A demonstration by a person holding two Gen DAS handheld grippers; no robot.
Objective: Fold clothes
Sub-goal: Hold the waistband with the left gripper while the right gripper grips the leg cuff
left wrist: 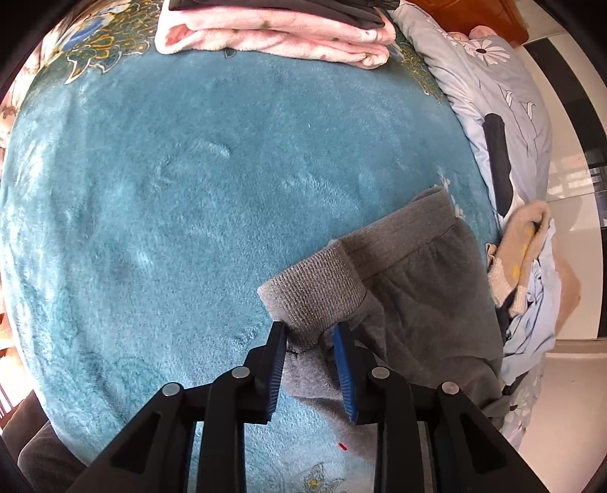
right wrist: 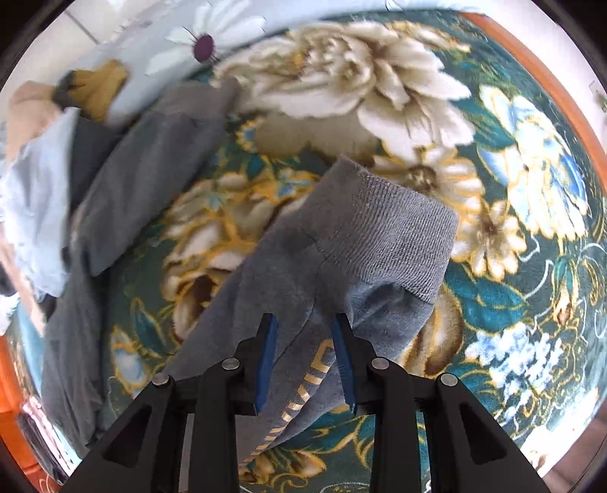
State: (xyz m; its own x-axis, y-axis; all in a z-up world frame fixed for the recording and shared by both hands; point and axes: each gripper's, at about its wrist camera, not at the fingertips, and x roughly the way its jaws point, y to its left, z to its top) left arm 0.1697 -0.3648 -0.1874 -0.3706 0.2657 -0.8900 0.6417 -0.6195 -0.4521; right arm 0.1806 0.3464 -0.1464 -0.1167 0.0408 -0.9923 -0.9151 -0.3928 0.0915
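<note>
Grey sweatpants [left wrist: 409, 288] partly spread across bed blanket [left wrist: 189, 189], folding barely begun. Left hand-held gripper [left wrist: 310, 333] and right hand-held gripper [right wrist: 303, 326] narrowly parted astride cuffs, not clamped. Folded stack [left wrist: 273, 38] finished; pile [left wrist: 531, 273] waiting.

- My left gripper [left wrist: 311, 333] straddles the grey trousers [left wrist: 417, 303], but I cannot tell whether its pads press the cloth.
- The folded pink blanket [left wrist: 273, 38] and the dark garment [left wrist: 273, 9] on it are cut off by the top edge.
- In my right view, the clothes pile [right wrist: 34, 182] at the left is blurred.
- The trousers' gold lettering [right wrist: 303, 383] is partly hidden behind my right gripper [right wrist: 305, 322].
</note>
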